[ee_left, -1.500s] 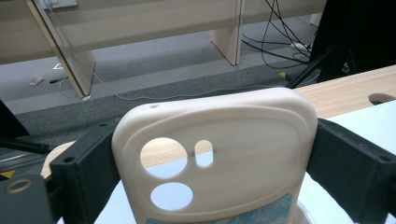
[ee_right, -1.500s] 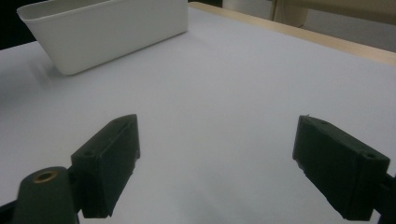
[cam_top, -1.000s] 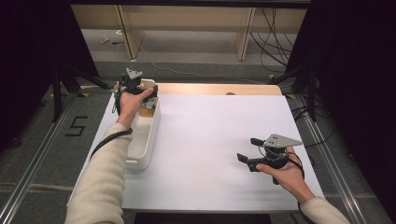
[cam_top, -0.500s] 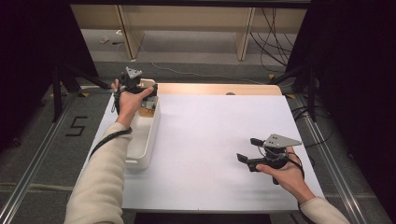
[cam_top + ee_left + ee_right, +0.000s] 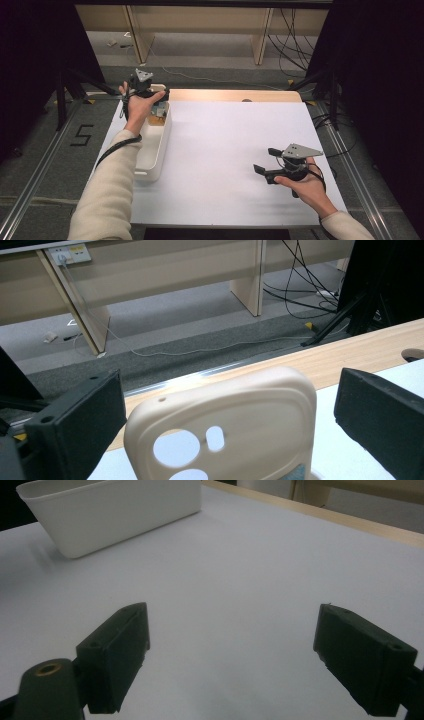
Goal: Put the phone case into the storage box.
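Up at the far end of the white bin (image 5: 152, 150), the left tool (image 5: 220, 425) stands open around a beige phone case (image 5: 235, 425) without touching it, while the right tool (image 5: 265, 161) rests open and empty above the desk (image 5: 225, 150).

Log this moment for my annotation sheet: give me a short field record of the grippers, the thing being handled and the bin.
left gripper: over the far end of the bin, jaws apart on either side of the case, no pad seen pressing it
phone case: beige, camera cutouts showing, standing up between the jaws
white bin: long tub at the table's left edge
right gripper: open, nothing between its jaws, low over the bare white table
right hand: near the table's front right
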Demonstrator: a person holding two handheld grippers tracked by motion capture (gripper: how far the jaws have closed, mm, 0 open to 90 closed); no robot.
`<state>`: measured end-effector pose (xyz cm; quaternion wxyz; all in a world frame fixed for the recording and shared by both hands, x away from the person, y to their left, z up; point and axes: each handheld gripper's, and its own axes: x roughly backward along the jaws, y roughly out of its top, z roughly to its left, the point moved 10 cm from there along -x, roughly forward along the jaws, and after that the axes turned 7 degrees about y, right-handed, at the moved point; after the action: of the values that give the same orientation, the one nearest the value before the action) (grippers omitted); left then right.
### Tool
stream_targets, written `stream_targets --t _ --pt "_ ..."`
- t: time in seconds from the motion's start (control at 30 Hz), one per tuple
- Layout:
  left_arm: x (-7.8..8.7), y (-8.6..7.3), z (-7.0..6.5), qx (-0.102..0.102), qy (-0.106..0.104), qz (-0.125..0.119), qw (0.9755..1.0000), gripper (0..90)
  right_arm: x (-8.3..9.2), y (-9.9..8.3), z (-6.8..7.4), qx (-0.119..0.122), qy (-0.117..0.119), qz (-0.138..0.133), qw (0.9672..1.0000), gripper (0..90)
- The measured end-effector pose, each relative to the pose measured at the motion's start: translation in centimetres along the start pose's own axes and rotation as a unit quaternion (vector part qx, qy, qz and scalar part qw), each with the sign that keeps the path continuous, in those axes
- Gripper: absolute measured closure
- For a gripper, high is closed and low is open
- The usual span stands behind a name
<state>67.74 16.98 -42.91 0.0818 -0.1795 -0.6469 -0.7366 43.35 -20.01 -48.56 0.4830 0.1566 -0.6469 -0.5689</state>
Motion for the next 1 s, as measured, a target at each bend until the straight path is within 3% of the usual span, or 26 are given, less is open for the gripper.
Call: stream_targets --t 0.63,1.0 --pt "1.0 2.3 -0.9 -0.009 -0.007 -0.026 0.9996 0.0 0.0 0.0 0.0 0.001 0.0 0.001 1.0 15.7" --pt "2.2 2.9 -1.2 -0.002 -0.014 -0.029 0.9995 0.0 0.0 0.0 0.0 0.0 -0.001 0.0 1.0 15.7"
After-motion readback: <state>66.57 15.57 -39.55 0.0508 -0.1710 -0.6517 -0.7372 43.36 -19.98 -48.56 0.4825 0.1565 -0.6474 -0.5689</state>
